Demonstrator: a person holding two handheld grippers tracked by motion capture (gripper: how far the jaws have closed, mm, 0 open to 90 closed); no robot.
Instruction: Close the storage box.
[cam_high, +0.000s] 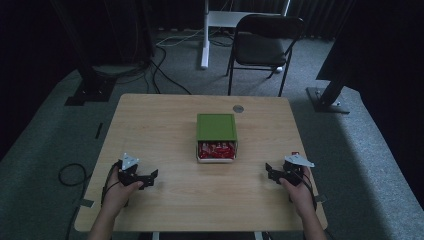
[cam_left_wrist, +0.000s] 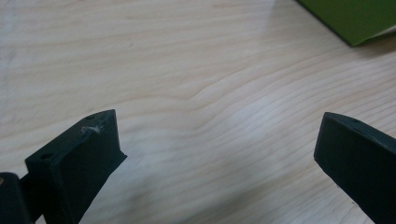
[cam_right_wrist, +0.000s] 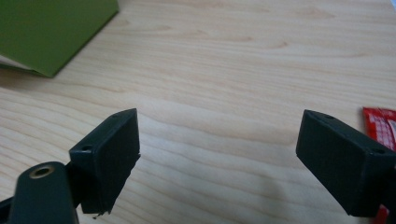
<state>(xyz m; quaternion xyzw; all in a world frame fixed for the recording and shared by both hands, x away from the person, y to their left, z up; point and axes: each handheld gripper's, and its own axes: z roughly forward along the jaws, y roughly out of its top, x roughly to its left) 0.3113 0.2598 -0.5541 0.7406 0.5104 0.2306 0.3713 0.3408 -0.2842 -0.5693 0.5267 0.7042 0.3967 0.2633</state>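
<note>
The green box (cam_high: 215, 127) sits near the middle of the wooden table (cam_high: 165, 130), its lid slid toward the far edge so the near end lies open, showing red packets (cam_high: 215, 149) packed inside. One more red packet (cam_right_wrist: 380, 125) lies on the table well to the right of the box, just beside your right gripper (cam_high: 270, 172), next to that gripper's right jaw. Your right gripper rests low over the wood to the near right of the box, jaws spread wide with nothing between them. Your left gripper (cam_high: 152, 176) sits to the near left of the box, jaws likewise released and empty above bare wood.
</note>
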